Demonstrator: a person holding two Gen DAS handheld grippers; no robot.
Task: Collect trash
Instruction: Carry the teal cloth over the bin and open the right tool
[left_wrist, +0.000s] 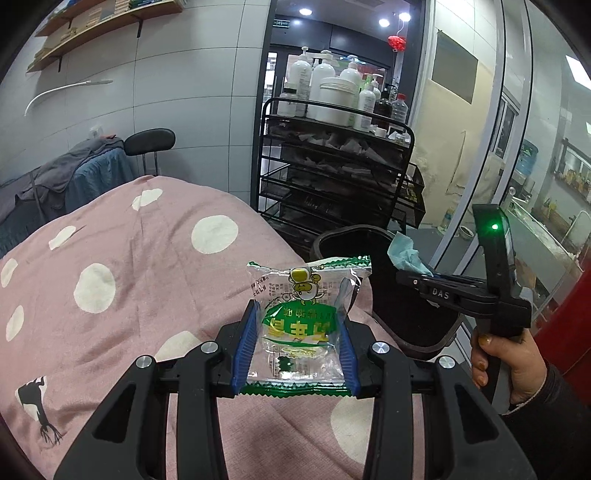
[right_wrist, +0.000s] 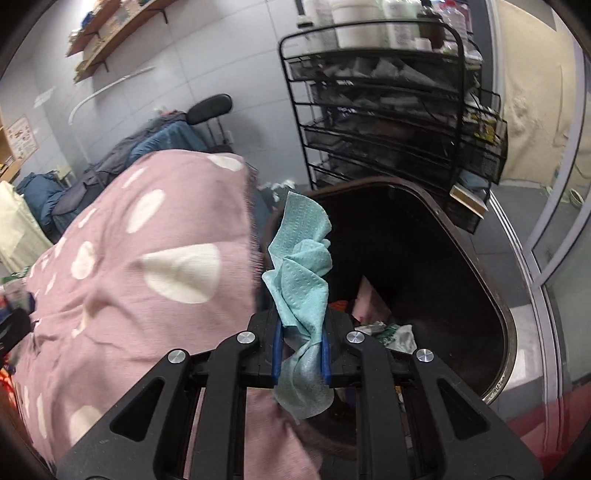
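Note:
My left gripper (left_wrist: 295, 325) is shut on a clear and green snack wrapper (left_wrist: 303, 317), held above the pink spotted bed cover (left_wrist: 129, 280). My right gripper (right_wrist: 301, 332) is shut on a crumpled teal paper towel (right_wrist: 301, 258) and holds it at the near rim of the black trash bin (right_wrist: 461, 236). From the left wrist view the right gripper (left_wrist: 410, 273) with the teal towel (left_wrist: 404, 254) hangs over the bin (left_wrist: 332, 240). Several pieces of trash (right_wrist: 384, 325) lie inside the bin.
A black wire rack (left_wrist: 332, 166) with white bottles stands behind the bin and shows in the right wrist view (right_wrist: 388, 103). A glass door (left_wrist: 517, 184) is at the right. A black stool (left_wrist: 149, 142) and blue-grey bedding (left_wrist: 74, 177) lie beyond the bed.

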